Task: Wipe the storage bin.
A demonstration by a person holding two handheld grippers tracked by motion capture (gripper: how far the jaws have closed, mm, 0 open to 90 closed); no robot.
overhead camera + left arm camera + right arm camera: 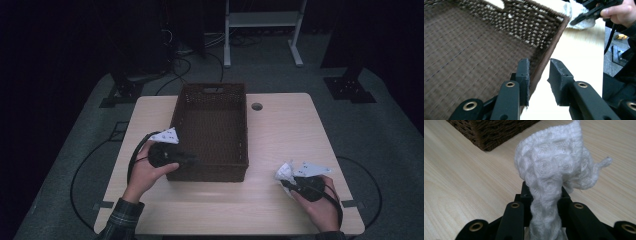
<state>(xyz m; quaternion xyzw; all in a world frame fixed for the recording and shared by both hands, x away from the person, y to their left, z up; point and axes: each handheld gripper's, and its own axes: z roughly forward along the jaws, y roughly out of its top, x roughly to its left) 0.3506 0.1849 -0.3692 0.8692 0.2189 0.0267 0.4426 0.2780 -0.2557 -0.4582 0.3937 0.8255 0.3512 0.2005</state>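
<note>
close by, right gripper point(543, 202) fingers clamped on bunched white knit cloth point(556, 167), left gripper point(539, 75) fingers parted astride rectangular woven brown basket point(212, 127) rim

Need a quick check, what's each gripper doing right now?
Left gripper: open, basket rim between its jaws, not pinched.
Right gripper: shut on white cloth.

No legible text, label, brand, number or sign appeared on any surface in the views.

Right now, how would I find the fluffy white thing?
Start at the brown wicker basket on the wooden table. Look toward its near right corner: the right tool pinches a white knitted cloth. It is the only soft white bundle there.
</note>
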